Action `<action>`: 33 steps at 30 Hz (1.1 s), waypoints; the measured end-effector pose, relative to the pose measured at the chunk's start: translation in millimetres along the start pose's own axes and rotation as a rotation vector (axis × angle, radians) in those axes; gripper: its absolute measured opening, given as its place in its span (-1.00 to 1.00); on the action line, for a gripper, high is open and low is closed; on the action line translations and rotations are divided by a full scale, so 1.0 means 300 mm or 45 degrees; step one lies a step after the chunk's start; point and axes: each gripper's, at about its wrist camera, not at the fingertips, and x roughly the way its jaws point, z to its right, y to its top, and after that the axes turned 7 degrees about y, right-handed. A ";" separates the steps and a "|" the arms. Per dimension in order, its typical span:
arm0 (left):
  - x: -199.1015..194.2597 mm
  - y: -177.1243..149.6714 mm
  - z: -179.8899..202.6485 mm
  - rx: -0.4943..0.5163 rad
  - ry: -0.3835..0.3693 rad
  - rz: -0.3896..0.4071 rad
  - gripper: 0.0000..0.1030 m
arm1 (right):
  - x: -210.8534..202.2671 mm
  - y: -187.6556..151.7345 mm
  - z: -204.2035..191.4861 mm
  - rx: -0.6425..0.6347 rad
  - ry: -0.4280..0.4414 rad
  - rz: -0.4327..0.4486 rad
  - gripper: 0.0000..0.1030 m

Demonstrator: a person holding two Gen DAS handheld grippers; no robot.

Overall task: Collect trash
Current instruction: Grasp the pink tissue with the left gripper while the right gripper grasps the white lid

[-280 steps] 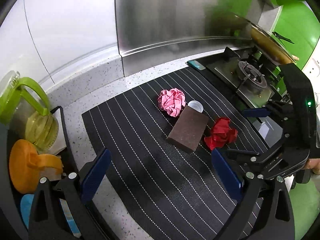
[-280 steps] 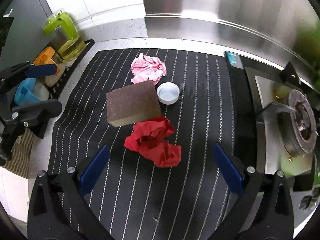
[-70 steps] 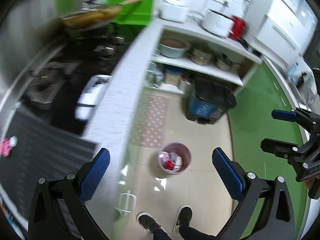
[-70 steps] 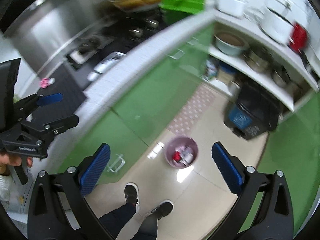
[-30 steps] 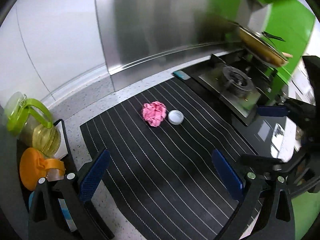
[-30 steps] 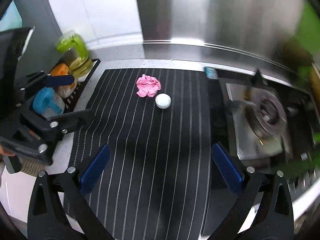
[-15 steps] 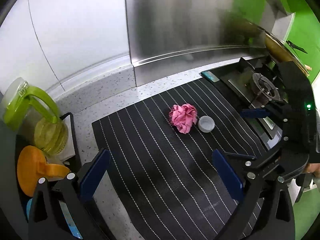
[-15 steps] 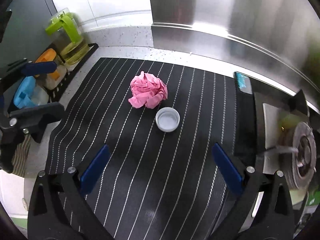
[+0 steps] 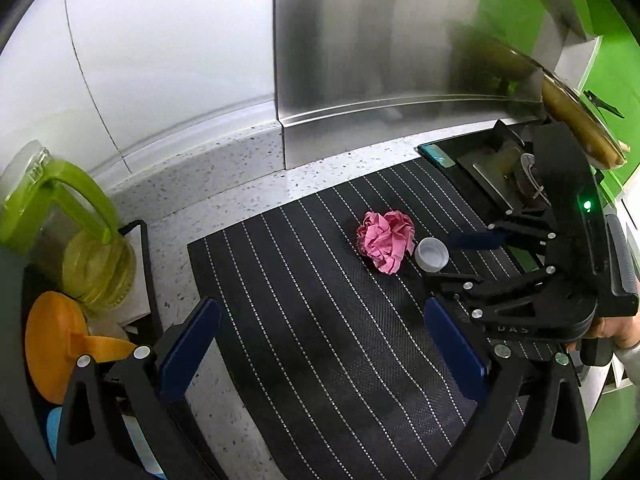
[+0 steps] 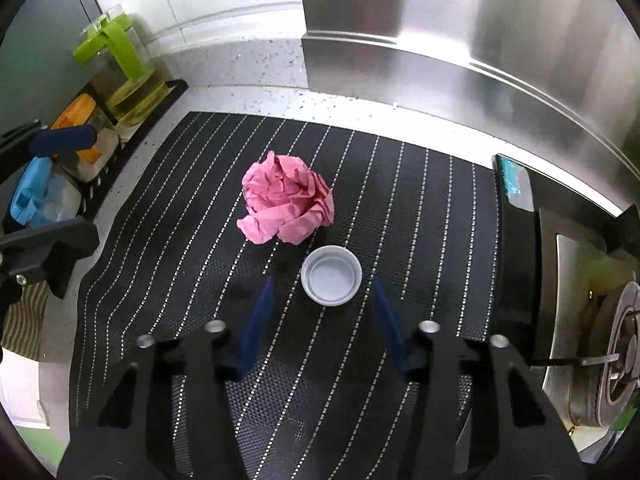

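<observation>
I have the right gripper [image 10: 322, 296] pointed steeply down over the white bottle cap [image 10: 331, 281], which lies open side up on the striped mat [image 10: 420, 208], just beside the crumpled pink paper [image 10: 286, 199]. The jaws are closing, with the cap between the blue pads; in the right wrist view a gap shows on both sides of the cap, so nothing is gripped yet.

To do this step well, as I judge it:
1. Keep the cap centred between the pads, so both meet the rim together and it does not skid sideways.
2. Bring the fingertips down to the mat before the squeeze completes; the cap is low and a high pinch would slip off its rim.
3. Stay clear of the pink paper, which is close enough to be nudged or caught.
4. Lift straight up only once the cap is firmly pinched.

The left gripper [image 9: 320, 344] hangs released, jaws wide and holding nothing, above the near part of the mat, well apart from the paper.
</observation>
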 end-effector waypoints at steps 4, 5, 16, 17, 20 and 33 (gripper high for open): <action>0.007 0.006 0.008 0.007 -0.003 0.001 0.90 | 0.012 -0.001 0.004 0.001 -0.001 -0.008 -0.40; 0.009 0.009 0.011 0.009 -0.006 0.001 0.90 | 0.010 -0.002 0.005 0.003 0.003 -0.002 -0.40; 0.048 0.040 0.058 0.023 -0.040 0.000 0.90 | -0.089 -0.035 0.047 0.068 -0.012 0.043 -0.40; 0.052 0.044 0.062 0.023 -0.045 0.000 0.90 | -0.101 -0.041 0.054 0.084 -0.015 0.044 -0.40; 0.074 0.063 0.082 0.036 -0.056 -0.001 0.90 | -0.136 -0.062 0.068 0.112 -0.020 0.054 -0.40; 0.227 0.112 0.186 0.126 -0.064 -0.012 0.90 | -0.214 -0.118 0.110 0.182 -0.043 0.100 -0.40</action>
